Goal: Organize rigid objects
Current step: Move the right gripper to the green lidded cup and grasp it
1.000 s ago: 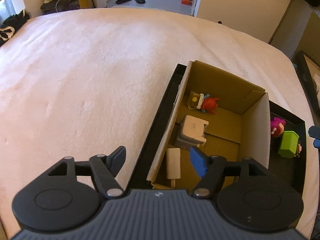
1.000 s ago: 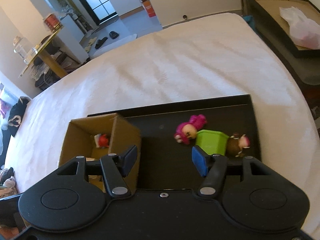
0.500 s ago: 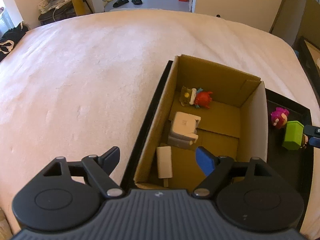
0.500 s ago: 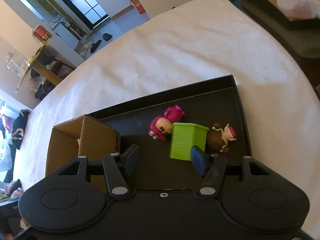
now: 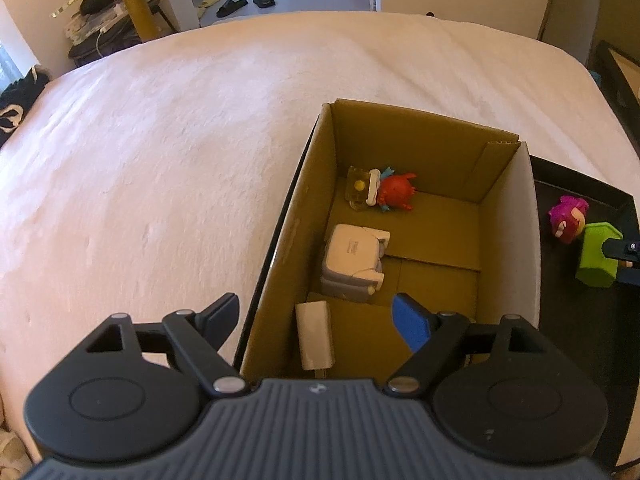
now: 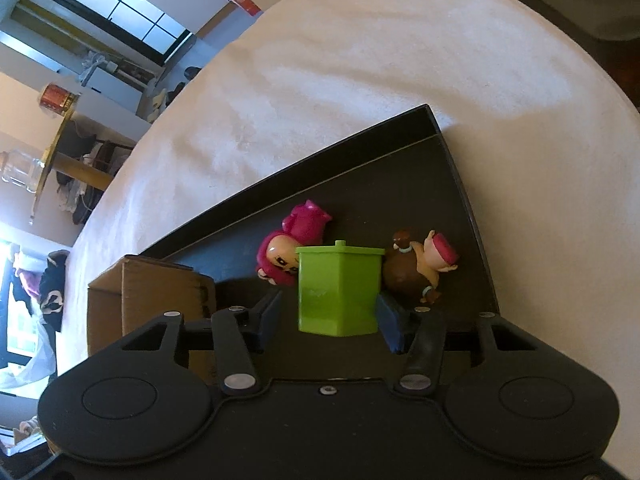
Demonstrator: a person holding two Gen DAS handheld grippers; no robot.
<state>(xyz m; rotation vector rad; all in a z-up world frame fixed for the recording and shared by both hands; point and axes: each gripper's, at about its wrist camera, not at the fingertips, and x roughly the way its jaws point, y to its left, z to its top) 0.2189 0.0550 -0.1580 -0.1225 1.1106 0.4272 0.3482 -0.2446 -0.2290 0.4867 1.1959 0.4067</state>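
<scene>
A small green bin toy (image 6: 338,288) stands in the black tray (image 6: 360,152), with a pink-haired figure (image 6: 288,248) on its left and a brown figure (image 6: 416,272) on its right. My right gripper (image 6: 329,314) straddles the bin and its jaws are closing; the right pad is at the bin's side and a thin gap shows at the left pad. My left gripper (image 5: 316,320) hangs open and holds nothing above the near end of the cardboard box (image 5: 420,136). Inside the box lie a red crab toy (image 5: 394,192), a white-grey device (image 5: 352,260) and a white adapter (image 5: 314,334).
Box and tray rest on a pale bed cover (image 5: 160,160) that stretches left and away. The box stands inside the tray's left end (image 6: 160,296). Beyond the bed are a yellow table (image 5: 132,4), slippers on the floor (image 5: 244,2) and another dark tray (image 5: 616,68) at the right.
My right gripper came down and rolled, so the green bin now sits between its narrowing fingers. My left gripper opened wider and shifted, bringing the box nearer the middle of its view.
</scene>
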